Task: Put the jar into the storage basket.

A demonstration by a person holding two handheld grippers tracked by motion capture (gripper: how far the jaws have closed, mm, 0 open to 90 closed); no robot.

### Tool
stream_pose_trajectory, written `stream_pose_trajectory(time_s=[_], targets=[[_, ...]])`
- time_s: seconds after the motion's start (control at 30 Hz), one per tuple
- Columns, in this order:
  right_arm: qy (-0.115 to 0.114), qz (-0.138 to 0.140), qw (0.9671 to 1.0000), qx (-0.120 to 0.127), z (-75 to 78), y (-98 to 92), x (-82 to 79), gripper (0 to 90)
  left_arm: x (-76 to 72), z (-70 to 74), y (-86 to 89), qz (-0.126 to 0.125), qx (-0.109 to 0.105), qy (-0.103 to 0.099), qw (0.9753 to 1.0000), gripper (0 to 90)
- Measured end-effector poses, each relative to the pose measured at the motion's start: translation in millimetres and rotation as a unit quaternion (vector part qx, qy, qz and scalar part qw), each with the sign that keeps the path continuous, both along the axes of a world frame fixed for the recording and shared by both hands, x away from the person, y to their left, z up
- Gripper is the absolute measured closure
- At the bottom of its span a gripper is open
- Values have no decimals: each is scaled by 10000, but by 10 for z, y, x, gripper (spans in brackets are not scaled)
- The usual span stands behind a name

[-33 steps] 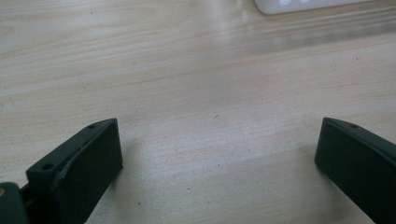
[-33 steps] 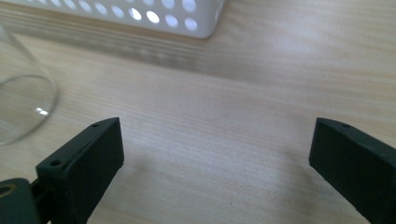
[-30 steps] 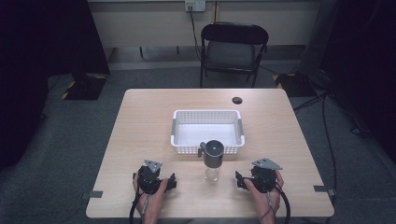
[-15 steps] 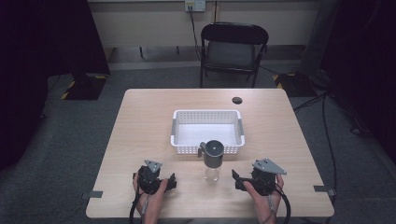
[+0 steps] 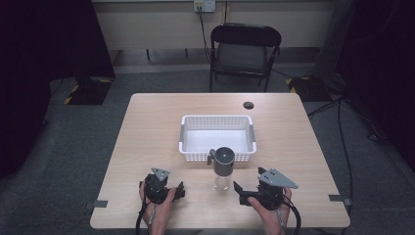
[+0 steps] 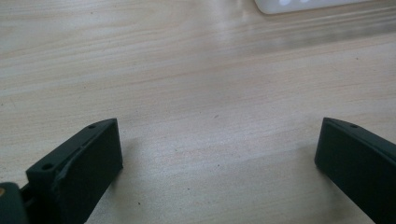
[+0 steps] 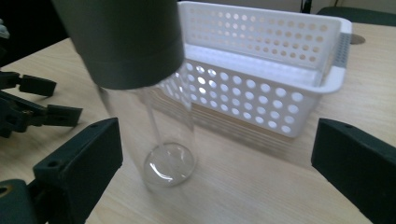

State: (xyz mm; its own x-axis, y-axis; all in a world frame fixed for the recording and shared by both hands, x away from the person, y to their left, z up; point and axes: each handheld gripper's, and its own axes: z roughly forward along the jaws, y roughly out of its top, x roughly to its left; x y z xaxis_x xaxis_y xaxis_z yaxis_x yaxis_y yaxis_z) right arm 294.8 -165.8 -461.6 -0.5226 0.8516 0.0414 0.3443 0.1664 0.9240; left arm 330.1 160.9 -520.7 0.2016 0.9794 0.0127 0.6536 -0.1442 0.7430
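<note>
Bottle: the clear bottle (image 5: 222, 169) with the grey lid is standing upright on the table (image 5: 147, 127), just in front of the white basket (image 5: 218, 123) and between your two grippers.
Your right gripper: your right gripper (image 5: 238, 190) is lying low near the table's front edge, to the right of the bottle, and its jaws are pointing left at the bottle. The jaws are standing wide apart and are holding nothing.
Your left gripper: your left gripper (image 5: 180, 191) is resting to the left of the bottle, with your hand (image 5: 157, 211) under it. Its jaws are also spread wide and empty.
Right gripper view: here the bottle (image 7: 140, 84) is standing close before the jaws, nearer to the left jaw, and the perforated basket (image 7: 261, 70) is sitting behind it. The left gripper (image 7: 65, 101) is showing at the left edge.
Left gripper view: you are seeing bare wood between the jaws, and a corner of the basket (image 6: 317, 4) at the top.
Farther off: a small dark disc (image 5: 248, 105) is lying near the table's far edge, and a black chair (image 5: 244, 51) is standing beyond it.
</note>
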Motion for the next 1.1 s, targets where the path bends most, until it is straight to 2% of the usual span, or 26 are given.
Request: stream_pose_trajectory(time_s=[0.2,0.37,0.5,0.77,1.1], targets=[[-118,182,9997,75,69,75,-37,13,0,0,0,0,0,0,10000,2],[-142,327,9992,203,110,124,-36,6,0,0,0,-1,0,1,10000,2],[-179,458,9986,208,135,210,-18,6,0,0,0,-1,1,1,10000,2],[-218,552,9980,217,162,353,75,7,0,1,1,-5,6,5,10000,2],[-258,562,9979,179,117,425,235,49,0,1,1,-6,5,5,10000,2]])
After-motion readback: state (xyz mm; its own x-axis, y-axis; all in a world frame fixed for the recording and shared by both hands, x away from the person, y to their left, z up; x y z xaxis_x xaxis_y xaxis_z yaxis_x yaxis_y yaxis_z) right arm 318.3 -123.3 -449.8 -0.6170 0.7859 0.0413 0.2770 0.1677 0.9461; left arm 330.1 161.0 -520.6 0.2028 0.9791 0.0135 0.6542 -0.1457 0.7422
